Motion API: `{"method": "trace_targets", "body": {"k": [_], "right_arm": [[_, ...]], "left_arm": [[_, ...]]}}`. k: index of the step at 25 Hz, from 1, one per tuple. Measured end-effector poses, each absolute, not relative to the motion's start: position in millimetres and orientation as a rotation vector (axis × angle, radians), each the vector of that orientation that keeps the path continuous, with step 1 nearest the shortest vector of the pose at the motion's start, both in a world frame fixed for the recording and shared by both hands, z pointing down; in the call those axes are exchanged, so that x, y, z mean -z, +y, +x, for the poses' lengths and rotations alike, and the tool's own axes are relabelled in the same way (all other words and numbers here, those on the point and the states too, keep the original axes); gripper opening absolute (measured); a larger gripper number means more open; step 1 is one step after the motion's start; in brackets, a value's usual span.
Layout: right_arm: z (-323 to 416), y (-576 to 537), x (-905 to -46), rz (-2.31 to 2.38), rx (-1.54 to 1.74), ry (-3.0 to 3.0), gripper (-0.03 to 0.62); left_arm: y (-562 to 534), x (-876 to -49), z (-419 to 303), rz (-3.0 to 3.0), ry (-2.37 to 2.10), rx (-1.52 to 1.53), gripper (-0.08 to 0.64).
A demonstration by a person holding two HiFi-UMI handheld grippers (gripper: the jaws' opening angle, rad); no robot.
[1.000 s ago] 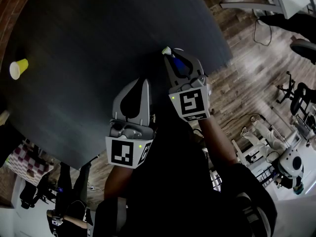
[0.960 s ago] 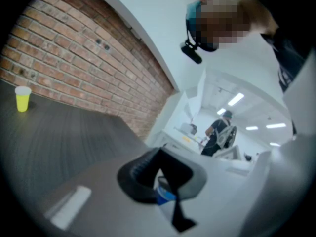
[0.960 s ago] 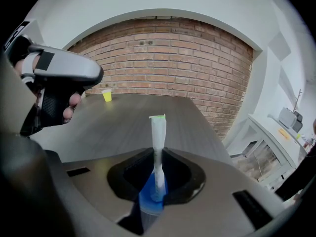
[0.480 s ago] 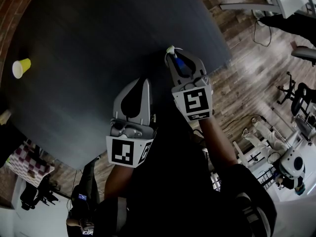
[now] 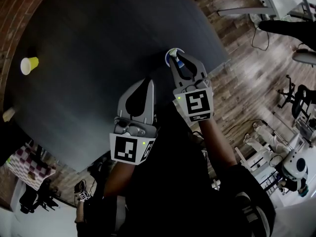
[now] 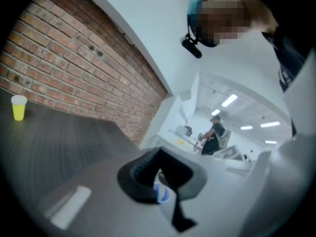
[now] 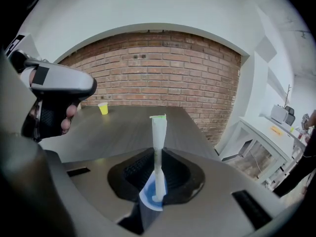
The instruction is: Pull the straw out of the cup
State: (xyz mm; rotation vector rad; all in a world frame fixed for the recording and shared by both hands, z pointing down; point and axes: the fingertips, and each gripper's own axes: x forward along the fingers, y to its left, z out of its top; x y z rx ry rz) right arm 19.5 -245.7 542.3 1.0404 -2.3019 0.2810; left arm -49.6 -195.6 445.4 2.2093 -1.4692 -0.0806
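My right gripper (image 5: 180,63) is shut on a small blue cup (image 7: 149,197) and holds it over the dark table's (image 5: 98,38) right side. In that cup a white paper-wrapped straw (image 7: 158,149) with a green tip stands upright; its top shows in the head view as the straw (image 5: 173,53). My left gripper (image 5: 146,84) hovers just left of and nearer than the right one, its fingers meeting at the tips. In the left gripper view a small blue patch shows in the gap of its jaws; what it is I cannot tell.
A yellow cup (image 5: 29,64) stands alone at the far left of the table, also seen as the yellow cup (image 7: 103,108). The table edge (image 5: 217,58) runs close to the right gripper, with wooden floor, desks and chairs beyond. A brick wall backs the table.
The head view has shifted a little, so the table and yellow cup sit further right in the frame. Both grippers keep their pose, and the right one still holds the cup.
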Motion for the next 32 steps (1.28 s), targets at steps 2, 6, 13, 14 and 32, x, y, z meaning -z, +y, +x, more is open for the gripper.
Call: {"method": "trace_targets", "body": {"k": [2, 6, 13, 14, 32], "right_arm": [[20, -245, -532, 1.064, -0.274, -2.314, 0.044], [20, -239, -513, 1.106, -0.267, -2.333, 0.044], [26, -223, -480, 1.210, -0.276, -2.365, 0.043], [27, -220, -475, 1.233, -0.280, -2.372, 0.043], [47, -135, -386, 1.527, -0.230, -2.423, 0.041]], "left_arm": [[-193, -437, -50, 2.226, -1.468, 0.088, 0.005], [-186, -422, -53, 2.256, -1.468, 0.104, 0.005], [-173, -397, -52, 2.315, -1.453, 0.124, 0.005], [-170, -393, -50, 2.328, -1.446, 0.126, 0.005], [-99, -343, -52, 2.456, -1.390, 0.173, 0.005]]}}
